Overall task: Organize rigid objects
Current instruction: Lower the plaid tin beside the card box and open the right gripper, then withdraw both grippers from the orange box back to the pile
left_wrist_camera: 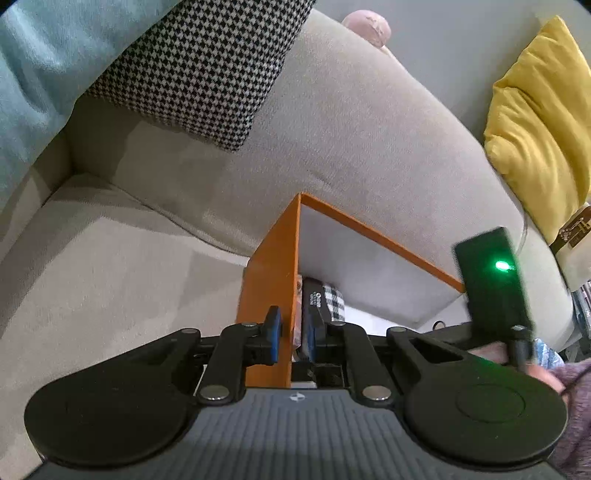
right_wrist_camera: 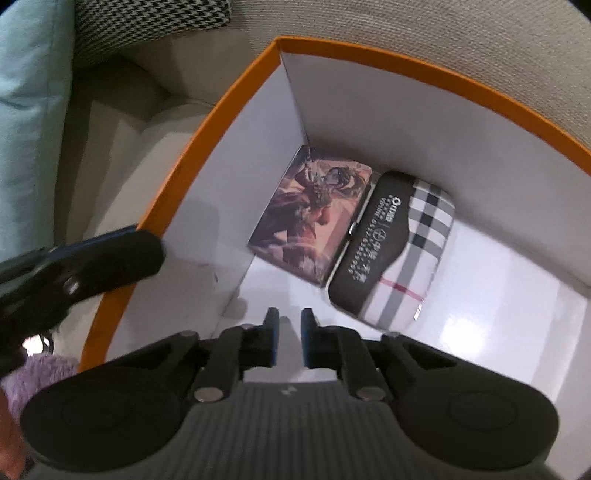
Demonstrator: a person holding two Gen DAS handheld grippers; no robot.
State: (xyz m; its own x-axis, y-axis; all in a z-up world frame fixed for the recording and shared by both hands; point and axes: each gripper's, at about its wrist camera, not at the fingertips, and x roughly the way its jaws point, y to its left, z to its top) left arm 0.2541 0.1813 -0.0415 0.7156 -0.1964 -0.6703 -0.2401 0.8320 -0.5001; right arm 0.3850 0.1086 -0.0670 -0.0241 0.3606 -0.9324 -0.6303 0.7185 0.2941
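The left gripper pinches the orange cardboard box's wall, steadying it; the right gripper hovers inside with its fingers drawn together, holding nothing.

We look down past the right gripper into an orange-rimmed box with white inner walls. Our jaws stand close together with nothing between them, hanging above the bare white floor of the box. In the far corner lies a flat illustrated box, and just beside it, touching along one long edge, lies a plaid case with a dark printed flap. At the left, the other gripper reaches the orange rim of the box. Beyond the box we see a beige sofa, a houndstooth cushion and a pale blue cushion. A bit of purple sleeve shows at lower left.
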